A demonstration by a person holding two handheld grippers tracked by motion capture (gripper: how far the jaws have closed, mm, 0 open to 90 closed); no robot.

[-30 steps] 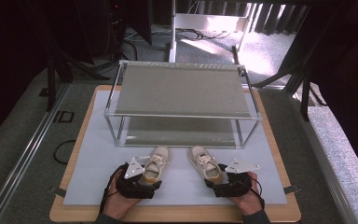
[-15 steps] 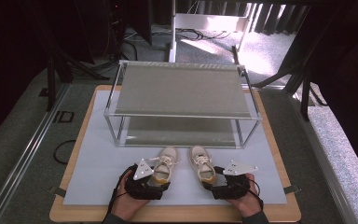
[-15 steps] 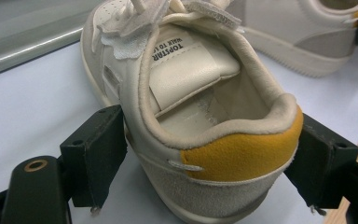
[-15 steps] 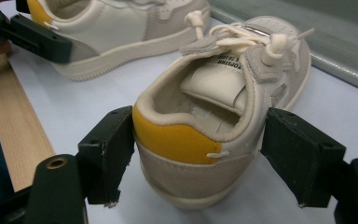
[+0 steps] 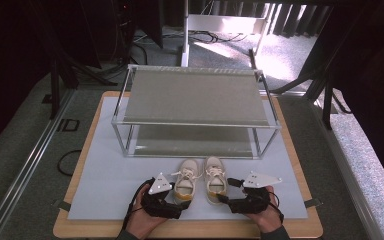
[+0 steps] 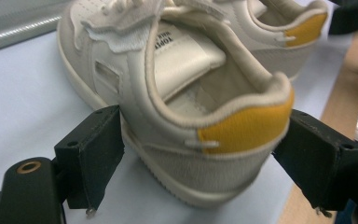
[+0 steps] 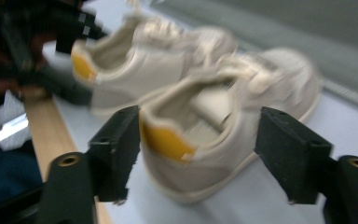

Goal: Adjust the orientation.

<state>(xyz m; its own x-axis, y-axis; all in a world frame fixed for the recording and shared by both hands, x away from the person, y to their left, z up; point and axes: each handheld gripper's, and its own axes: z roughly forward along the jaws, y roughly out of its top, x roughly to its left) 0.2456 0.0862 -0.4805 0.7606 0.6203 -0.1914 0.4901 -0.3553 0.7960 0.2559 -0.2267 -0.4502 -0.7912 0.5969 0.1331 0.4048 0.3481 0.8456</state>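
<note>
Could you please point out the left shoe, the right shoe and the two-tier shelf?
left shoe (image 6: 242, 128): left gripper view, yellow heel patch.
right shoe (image 7: 165, 140): right gripper view, yellow heel patch.
two-tier shelf (image 5: 195, 97): high view, top panel.

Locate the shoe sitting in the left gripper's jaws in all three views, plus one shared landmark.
High view: left shoe is the left one of the pair, low centre, in front of the wire shelf.
Left gripper view: it is at centre, yellow heel tab toward the camera, heel between the two black jaws.
Right gripper view: it is the farther shoe, upper left, blurred.
Shared landmark: the yellow heel tab.
</note>
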